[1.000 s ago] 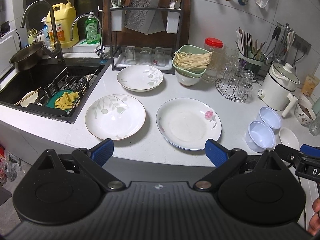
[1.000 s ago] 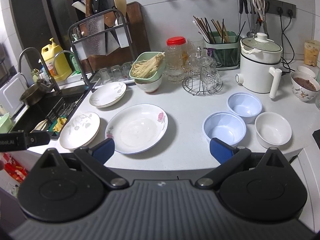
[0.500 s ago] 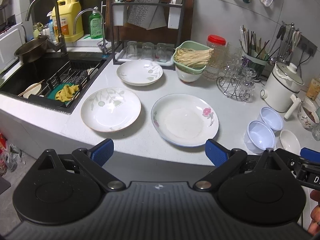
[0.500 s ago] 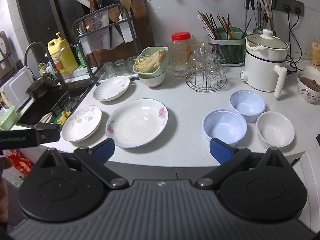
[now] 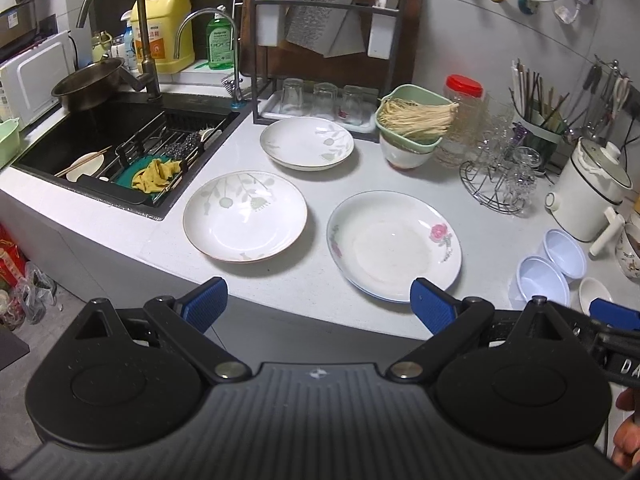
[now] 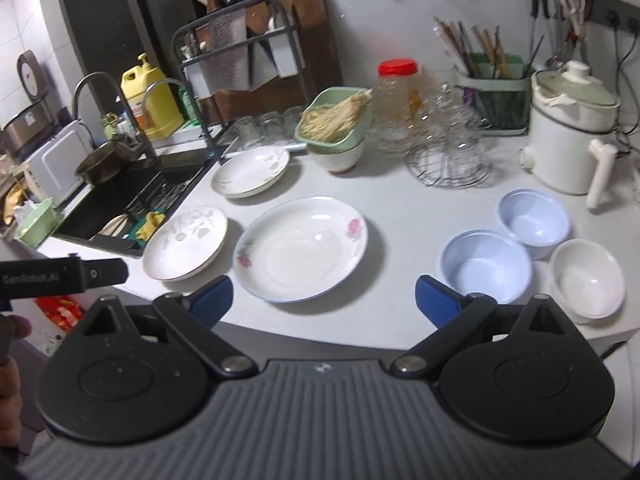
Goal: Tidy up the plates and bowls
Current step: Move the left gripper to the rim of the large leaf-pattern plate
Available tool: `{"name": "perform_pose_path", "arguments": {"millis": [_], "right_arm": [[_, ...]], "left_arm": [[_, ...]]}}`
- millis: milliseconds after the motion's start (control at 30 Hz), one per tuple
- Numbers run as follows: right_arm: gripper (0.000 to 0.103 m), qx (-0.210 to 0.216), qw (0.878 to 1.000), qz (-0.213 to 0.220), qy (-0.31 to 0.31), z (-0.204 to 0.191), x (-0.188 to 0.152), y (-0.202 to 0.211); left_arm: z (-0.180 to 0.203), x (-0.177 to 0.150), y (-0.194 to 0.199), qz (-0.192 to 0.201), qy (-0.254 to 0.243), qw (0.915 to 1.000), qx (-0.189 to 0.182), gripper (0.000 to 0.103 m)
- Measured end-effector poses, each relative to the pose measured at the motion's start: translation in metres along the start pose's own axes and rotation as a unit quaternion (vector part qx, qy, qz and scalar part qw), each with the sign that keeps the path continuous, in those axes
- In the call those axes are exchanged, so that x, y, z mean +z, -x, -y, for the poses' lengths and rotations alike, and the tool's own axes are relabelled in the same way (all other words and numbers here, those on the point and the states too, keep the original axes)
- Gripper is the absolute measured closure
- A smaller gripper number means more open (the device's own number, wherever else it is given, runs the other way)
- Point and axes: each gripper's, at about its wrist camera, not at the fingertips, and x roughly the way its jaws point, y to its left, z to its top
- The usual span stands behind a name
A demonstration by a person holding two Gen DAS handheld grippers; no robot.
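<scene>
Three white plates lie on the white counter: a rose-patterned plate (image 5: 394, 244) (image 6: 302, 248) in the middle, a leaf-patterned plate (image 5: 245, 216) (image 6: 186, 242) to its left, and a smaller plate (image 5: 307, 143) (image 6: 251, 172) behind. Two light-blue bowls (image 6: 486, 266) (image 6: 534, 222) and a white bowl (image 6: 586, 276) sit at the right; they also show in the left wrist view (image 5: 542, 282). My left gripper (image 5: 318, 304) is open and empty, before the counter edge. My right gripper (image 6: 324, 294) is open and empty, at the edge between the rose plate and the bowls.
A black sink (image 5: 120, 140) with a rack and cloth is at the left. A knife rack (image 5: 320, 40), glasses, a green colander of noodles (image 5: 412, 120), a wire glass stand (image 5: 500, 184), a chopstick holder (image 6: 492, 92) and a white cooker (image 6: 568, 140) line the back.
Both grippers rose and moved a little toward the counter, so the plates and bowls sit slightly lower and nearer in view. Both stay open and empty.
</scene>
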Motion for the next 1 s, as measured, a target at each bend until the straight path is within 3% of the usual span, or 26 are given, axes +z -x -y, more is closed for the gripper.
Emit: {"name": "perform_pose_path", "arguments": {"millis": [133, 300, 567, 733, 1000], "right_arm": [[0.005, 0.017, 1.0, -0.009, -0.001, -0.014, -0.001, -0.014], [0.023, 0.011, 1.0, -0.017, -0.012, -0.032, 0.006, -0.042], [0.023, 0.018, 0.999, -0.018, -0.035, -0.072, 0.021, -0.088], [0.024, 0.005, 0.996, -0.038, -0.078, -0.096, 0.031, -0.127], [0.03, -0.01, 0.992, -0.033, -0.125, -0.132, 0.045, -0.176]], "left_arm": [[-0.012, 0.01, -0.019, -0.008, 0.0, 0.9999, -0.007, 0.003], [-0.035, 0.03, -0.048, -0.016, -0.014, 0.9996, -0.016, 0.003], [-0.095, 0.076, -0.102, -0.042, -0.011, 0.9982, -0.042, 0.003], [-0.123, 0.104, -0.132, -0.051, -0.045, 0.9952, -0.071, 0.003], [-0.164, 0.128, -0.193, -0.067, -0.098, 0.9877, -0.102, 0.003]]}}
